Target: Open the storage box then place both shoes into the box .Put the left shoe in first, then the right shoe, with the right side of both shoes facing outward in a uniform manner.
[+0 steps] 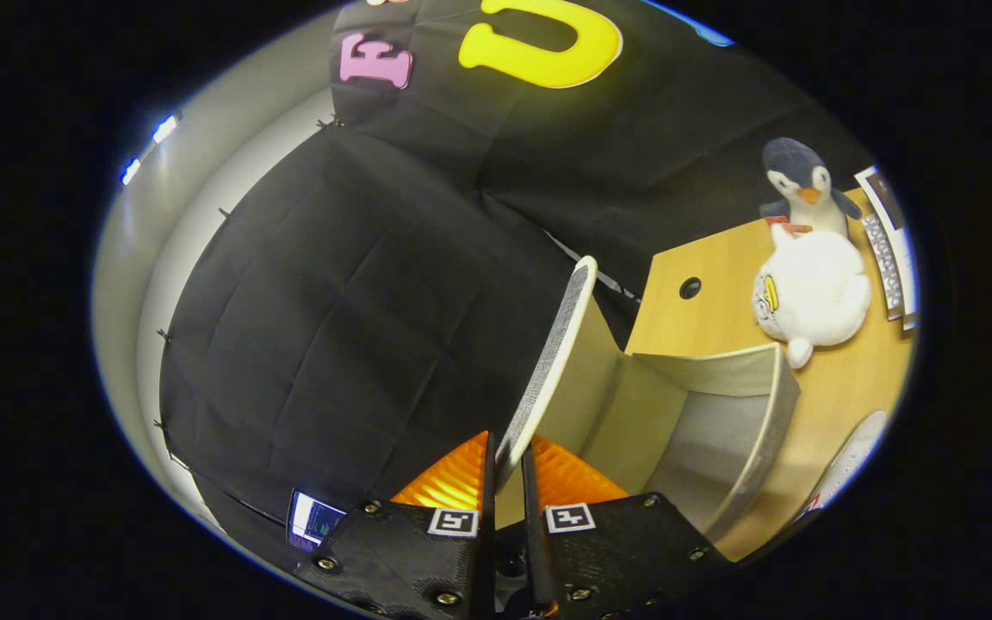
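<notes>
The tongs (506,469) pinch the box lid (558,344) between both fingers, holding it upright so the box (720,430) stays open for shoes.

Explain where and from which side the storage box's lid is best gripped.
Grip the lid at its thin free edge, coming edge-on so one finger passes each face. It stands raised above the open storage box, a flat panel; the hand-held gripper is pinching that edge there.
</notes>
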Available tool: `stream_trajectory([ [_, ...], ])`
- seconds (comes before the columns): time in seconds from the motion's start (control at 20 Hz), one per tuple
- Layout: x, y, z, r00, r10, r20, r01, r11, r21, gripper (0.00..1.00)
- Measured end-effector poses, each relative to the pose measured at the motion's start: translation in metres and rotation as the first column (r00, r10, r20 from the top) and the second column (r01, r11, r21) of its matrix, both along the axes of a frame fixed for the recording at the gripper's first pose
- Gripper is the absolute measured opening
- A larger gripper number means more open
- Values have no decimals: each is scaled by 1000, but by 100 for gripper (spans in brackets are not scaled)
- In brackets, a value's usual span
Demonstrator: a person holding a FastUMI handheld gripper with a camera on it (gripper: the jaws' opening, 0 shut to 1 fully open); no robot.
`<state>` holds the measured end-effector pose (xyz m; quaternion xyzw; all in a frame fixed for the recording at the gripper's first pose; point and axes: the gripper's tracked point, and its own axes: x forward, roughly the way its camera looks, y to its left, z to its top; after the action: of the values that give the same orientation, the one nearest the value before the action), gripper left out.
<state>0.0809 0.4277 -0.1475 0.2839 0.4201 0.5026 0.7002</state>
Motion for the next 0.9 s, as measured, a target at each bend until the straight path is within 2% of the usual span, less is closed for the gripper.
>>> stream_trajectory([
  [0.2, -10, 58, 9, 997, 48, 57, -47, 999, -15, 16],
  [0.45, -17, 126, -4, 995, 52, 81, -46, 996, -75, 16],
  [0.5, -22, 131, -6, 992, 71, 100, -61, 993, -100, 21],
  [0.55, -25, 140, -11, 987, 99, 125, -83, 989, -124, 22],
  [0.6, -28, 142, -11, 981, 114, 158, -91, 985, -147, 50],
  [0.65, -28, 144, -10, 974, 126, 190, -95, 982, -162, 54],
  [0.8, -26, 141, -5, 960, 141, 244, -92, 975, -201, 83],
  [0.9, -22, 125, -6, 961, 135, 242, -79, 970, -229, 85],
])
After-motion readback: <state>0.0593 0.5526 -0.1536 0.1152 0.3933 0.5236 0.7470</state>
